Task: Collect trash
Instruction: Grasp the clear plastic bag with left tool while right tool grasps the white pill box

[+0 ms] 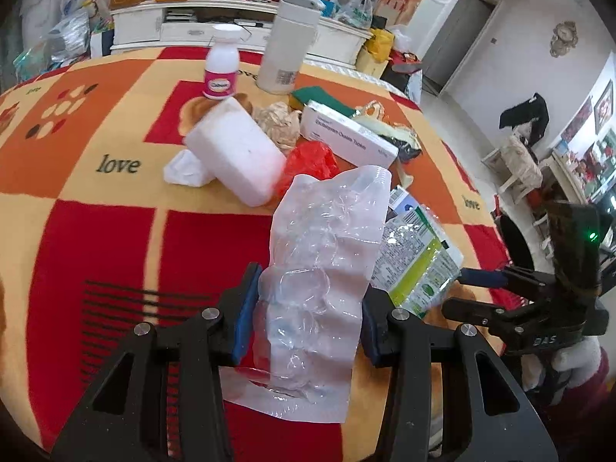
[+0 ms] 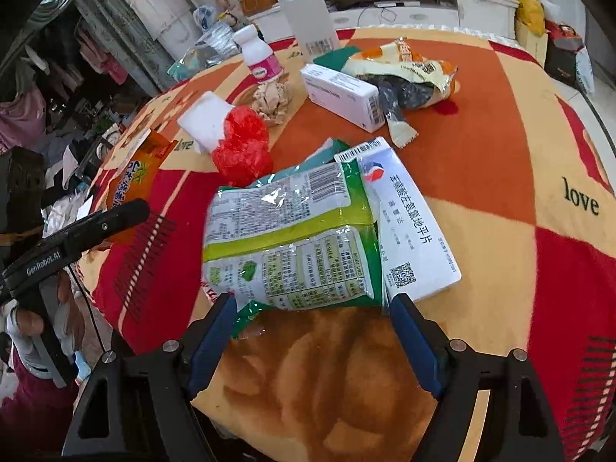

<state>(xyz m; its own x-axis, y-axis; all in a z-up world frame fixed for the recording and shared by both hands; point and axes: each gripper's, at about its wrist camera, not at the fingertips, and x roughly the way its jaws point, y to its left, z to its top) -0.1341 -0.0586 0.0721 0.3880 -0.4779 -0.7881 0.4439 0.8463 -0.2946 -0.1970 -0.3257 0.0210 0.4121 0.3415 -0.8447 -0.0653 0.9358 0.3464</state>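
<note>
Cluttered room, blanket-covered worktop (image 1: 96, 231): left claw (image 1: 306, 317) grips a clear plastic wrapper (image 1: 323, 254); right claw (image 2: 313, 340), parted and empty, approaches the near green packet (image 2: 288, 242); the remaining litter farther back is uncollected.

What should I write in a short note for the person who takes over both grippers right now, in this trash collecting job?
Left gripper: shut on the clear plastic tray, held above the blanket.
Right gripper: open, holds nothing; its jaws stand on either side of the near edge of the green snack bag.
Still lying on the blanket: white medicine box beside the green bag, red plastic bag, crumpled paper, long white box, yellow wrapper, white foam block.
Done: the tray is picked up. No bin is in view.
Left: close on the green bag, then collect the rest.
</note>
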